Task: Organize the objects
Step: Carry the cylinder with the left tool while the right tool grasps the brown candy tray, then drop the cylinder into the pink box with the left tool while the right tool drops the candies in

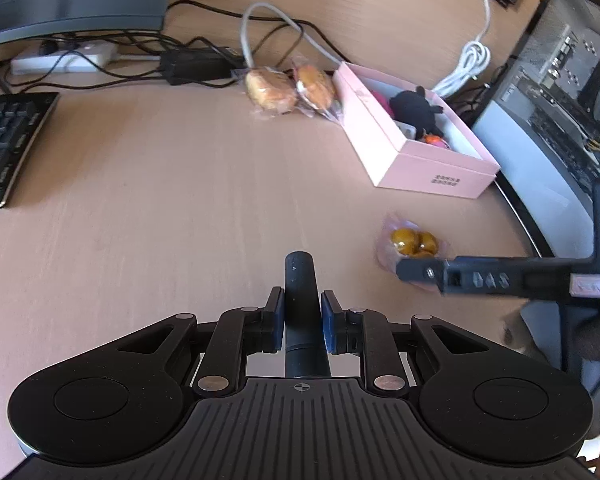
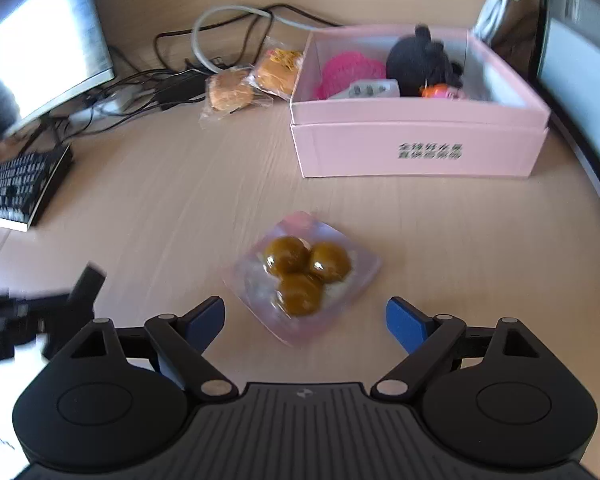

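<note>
Clamped in the left hand-held gripper (image 1: 302, 322), a dark cylinder (image 1: 300, 276) points forward; the right hand-held gripper (image 2: 306, 320) hangs spread over a wrapped snack packet (image 2: 302, 276) on the counter (image 2: 160, 208), near the pink box (image 2: 416, 152)

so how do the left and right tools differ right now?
The left tool is shut on a dark cylindrical stick; the right tool is open and holds nothing. The left tool is over bare wooden desk; the right tool is just short of the clear packet of three brown balls. Both have blue pads.
</note>
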Available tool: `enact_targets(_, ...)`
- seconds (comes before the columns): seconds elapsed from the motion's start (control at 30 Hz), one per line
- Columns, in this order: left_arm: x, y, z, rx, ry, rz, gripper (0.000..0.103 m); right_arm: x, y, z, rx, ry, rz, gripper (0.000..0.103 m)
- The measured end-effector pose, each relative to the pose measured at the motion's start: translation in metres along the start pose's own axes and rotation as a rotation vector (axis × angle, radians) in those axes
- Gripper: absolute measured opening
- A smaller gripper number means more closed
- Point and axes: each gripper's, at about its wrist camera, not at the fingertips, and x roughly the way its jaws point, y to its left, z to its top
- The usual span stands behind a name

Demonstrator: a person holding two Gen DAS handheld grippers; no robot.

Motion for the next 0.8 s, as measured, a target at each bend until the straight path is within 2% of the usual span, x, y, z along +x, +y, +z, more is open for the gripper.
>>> enact_targets(0.1, -0.006, 0.008, -0.002, -0.016, -0.009, 0.016, 0.022, 0.013, 0.01, 0.009, 0.012, -0.009, -0.014, 0.09)
enact_targets(0.23, -0.013, 0.017, -0.004, -0.039, -0.016, 0.038, 0.022, 0.033, 0.03, 0.018, -0.063, -0.022, -0.07, 0.09)
enact_targets(0.27, -0.014, 0.02, -0.004, -0.046, -0.017, 0.044, 0.022, 0.037, 0.033, 0.02, -0.08, -0.025, -0.085, 0.087)
enact_targets(0.3, -0.015, 0.022, -0.005, -0.051, -0.017, 0.048, 0.022, 0.039, 0.037, 0.021, -0.097, -0.03, -0.1, 0.08)
enact_targets(0.37, -0.016, 0.026, -0.005, -0.06, -0.013, 0.054, 0.022, 0.04, 0.042, 0.022, -0.133, -0.027, -0.097, 0.079)
enact_targets(0.6, -0.01, 0.019, -0.004, -0.035, 0.002, 0.03, 0.022, 0.026, 0.044, 0.014, -0.164, -0.017, -0.065, 0.074)
enact_targets(0.8, 0.003, 0.001, -0.006, 0.017, 0.037, -0.024, 0.022, -0.011, 0.029, 0.001, -0.177, -0.046, -0.074, 0.074)
